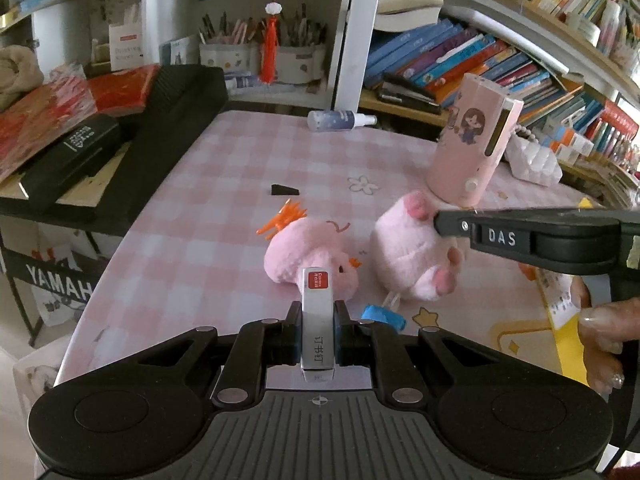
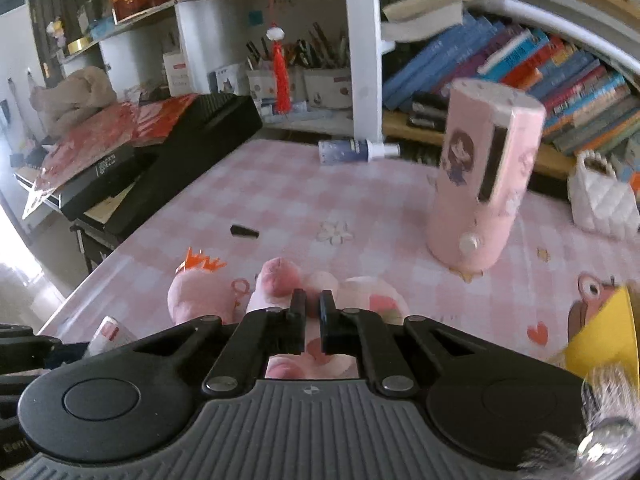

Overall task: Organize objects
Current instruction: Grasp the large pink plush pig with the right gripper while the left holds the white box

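My left gripper (image 1: 317,316) is shut on a small silver staples box (image 1: 317,312) with a red label, held above the pink checked table (image 1: 208,184). A pink plush chick (image 1: 308,256) with an orange crest lies just past it. A pink plush pig (image 1: 412,252) lies to its right. My right gripper (image 2: 313,300) sits over the pig (image 2: 280,276) with its jaws nearly together; whether they pinch the plush I cannot tell. The right gripper's finger (image 1: 480,232) touches the pig's head in the left wrist view. A tall pink humidifier (image 2: 480,176) stands behind.
A spray bottle (image 1: 340,120) lies at the table's far edge. A small black piece (image 1: 284,190) lies mid-table. A black keyboard case (image 1: 160,128) lies to the left. A white quilted bag (image 2: 604,196) and a yellow box (image 2: 604,336) are at the right. Bookshelves stand behind.
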Available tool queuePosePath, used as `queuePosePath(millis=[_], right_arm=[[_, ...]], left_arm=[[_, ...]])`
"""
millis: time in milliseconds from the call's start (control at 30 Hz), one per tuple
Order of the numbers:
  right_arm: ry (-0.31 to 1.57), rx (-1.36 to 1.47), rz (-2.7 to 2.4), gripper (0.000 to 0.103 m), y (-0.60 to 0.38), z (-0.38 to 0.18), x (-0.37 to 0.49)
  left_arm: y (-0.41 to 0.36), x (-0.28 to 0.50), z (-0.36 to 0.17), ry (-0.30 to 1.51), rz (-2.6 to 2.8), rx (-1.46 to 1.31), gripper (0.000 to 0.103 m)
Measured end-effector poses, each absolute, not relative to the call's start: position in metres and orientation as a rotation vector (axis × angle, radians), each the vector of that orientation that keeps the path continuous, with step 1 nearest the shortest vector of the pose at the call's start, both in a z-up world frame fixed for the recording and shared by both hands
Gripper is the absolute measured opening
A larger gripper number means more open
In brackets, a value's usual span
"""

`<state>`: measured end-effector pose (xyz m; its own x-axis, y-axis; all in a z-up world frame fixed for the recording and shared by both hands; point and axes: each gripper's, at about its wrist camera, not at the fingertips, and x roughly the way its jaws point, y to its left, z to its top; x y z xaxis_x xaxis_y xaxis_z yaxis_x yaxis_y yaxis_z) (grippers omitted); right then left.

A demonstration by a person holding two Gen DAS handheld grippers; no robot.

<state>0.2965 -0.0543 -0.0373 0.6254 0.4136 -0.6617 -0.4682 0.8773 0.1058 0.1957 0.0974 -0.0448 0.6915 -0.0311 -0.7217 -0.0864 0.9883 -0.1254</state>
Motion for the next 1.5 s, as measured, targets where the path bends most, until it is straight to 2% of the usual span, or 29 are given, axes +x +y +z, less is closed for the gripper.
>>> queuePosePath(millis=[67, 100, 133, 167, 200, 267, 400, 533, 567, 667, 767, 867, 1100, 1500], right_arm=[[0.741, -0.081, 0.500, 0.012, -0.057, -0.038, 0.292], [0.735, -0.092, 0.493, 0.022, -0.057, -0.038, 0.290], [0.728, -0.103, 0.486, 0.035, -0.057, -0.038, 0.288], [0.718, -0.112, 0.478, 0.064, -0.056, -0.037, 0.288], [0.700, -0.122, 0.475, 0.076, -0.054, -0.036, 0.287], [0.696, -0.163, 0.506, 0.076, -0.045, -0.037, 0.289], [0.753, -0.260, 0.533, 0.089, -0.024, -0.056, 0.305], [0.701, -0.473, 0.485, 0.088, -0.004, -0.078, 0.309], [0.688, -0.523, 0.460, 0.085, -0.001, -0.084, 0.311], [0.637, -0.601, 0.364, 0.057, -0.005, -0.094, 0.317], [0.648, -0.510, 0.351, 0.051, -0.021, -0.085, 0.322], [0.659, -0.371, 0.370, 0.051, -0.033, -0.069, 0.317], [0.632, -0.248, 0.451, 0.052, -0.044, -0.029, 0.275], [0.663, -0.176, 0.491, 0.053, -0.067, -0.002, 0.198]], left_arm=[[0.099, 0.191, -0.045, 0.808, 0.036, -0.160, 0.013], [0.100, 0.188, -0.045, 0.809, 0.040, -0.163, 0.013], [0.101, 0.186, -0.045, 0.810, 0.044, -0.167, 0.013], [0.102, 0.184, -0.046, 0.812, 0.047, -0.171, 0.013], [0.103, 0.182, -0.046, 0.815, 0.050, -0.176, 0.013], [0.105, 0.180, -0.047, 0.821, 0.055, -0.179, 0.013], [0.106, 0.176, -0.047, 0.828, 0.059, -0.172, 0.013], [0.109, 0.173, -0.047, 0.840, 0.072, -0.173, 0.013], [0.110, 0.172, -0.048, 0.842, 0.076, -0.173, 0.013], [0.112, 0.171, -0.047, 0.840, 0.085, -0.175, 0.013], [0.114, 0.170, -0.045, 0.832, 0.089, -0.179, 0.013], [0.114, 0.169, -0.041, 0.814, 0.085, -0.179, 0.013], [0.112, 0.160, -0.029, 0.765, 0.061, -0.172, 0.013], [0.111, 0.115, -0.017, 0.718, 0.018, -0.190, 0.013]])
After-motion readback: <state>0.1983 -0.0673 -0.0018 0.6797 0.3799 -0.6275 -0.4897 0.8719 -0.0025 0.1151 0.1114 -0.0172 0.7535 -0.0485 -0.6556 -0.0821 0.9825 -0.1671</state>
